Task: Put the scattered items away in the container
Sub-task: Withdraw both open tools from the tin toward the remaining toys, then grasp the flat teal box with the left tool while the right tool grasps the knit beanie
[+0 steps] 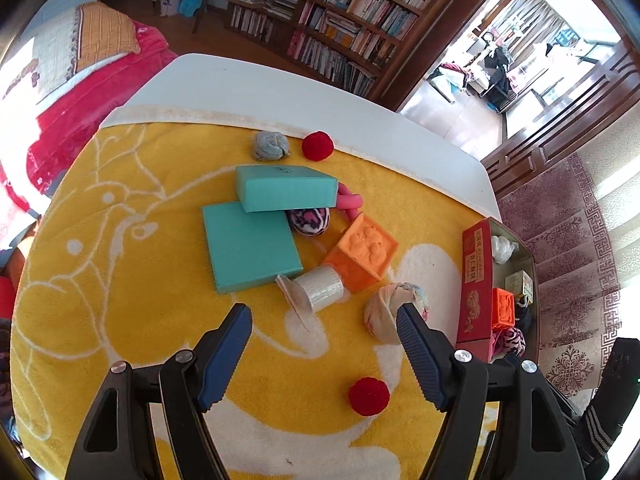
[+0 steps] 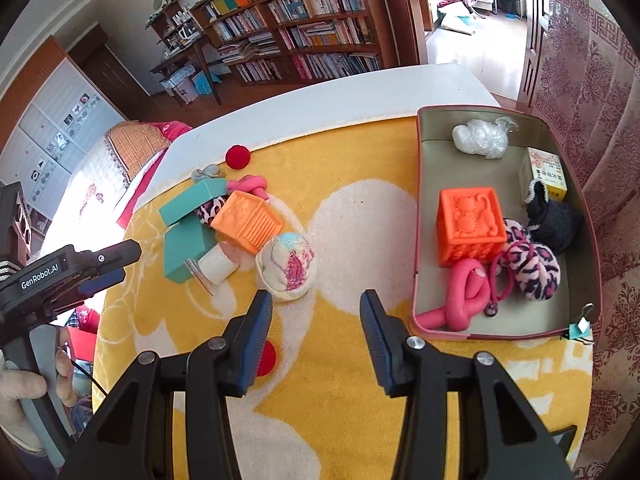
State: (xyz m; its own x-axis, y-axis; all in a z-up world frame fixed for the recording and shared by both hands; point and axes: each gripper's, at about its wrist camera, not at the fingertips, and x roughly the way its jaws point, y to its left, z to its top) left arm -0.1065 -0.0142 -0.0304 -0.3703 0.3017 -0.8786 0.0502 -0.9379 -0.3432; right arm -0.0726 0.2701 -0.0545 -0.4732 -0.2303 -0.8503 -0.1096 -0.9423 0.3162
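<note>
Left gripper (image 1: 324, 332) and right gripper (image 2: 316, 316) both gape wide, holding nothing, above the yellow-and-white towel (image 2: 360, 152). Rolled cream sock ball with pink print (image 2: 287, 266) lies mid-towel. Red-rimmed rectangular container (image 2: 418, 200) at the towel's right edge holds an orange embossed cube (image 2: 470, 226).

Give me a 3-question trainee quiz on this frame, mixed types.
1. True or false: the orange cube lies inside the red container.
2. How many red pom-poms lie on the yellow towel?
3. Which is open: A left gripper, B right gripper, C both?

Key: 1 true. 2 two: far one, near one. 3 C.
</note>
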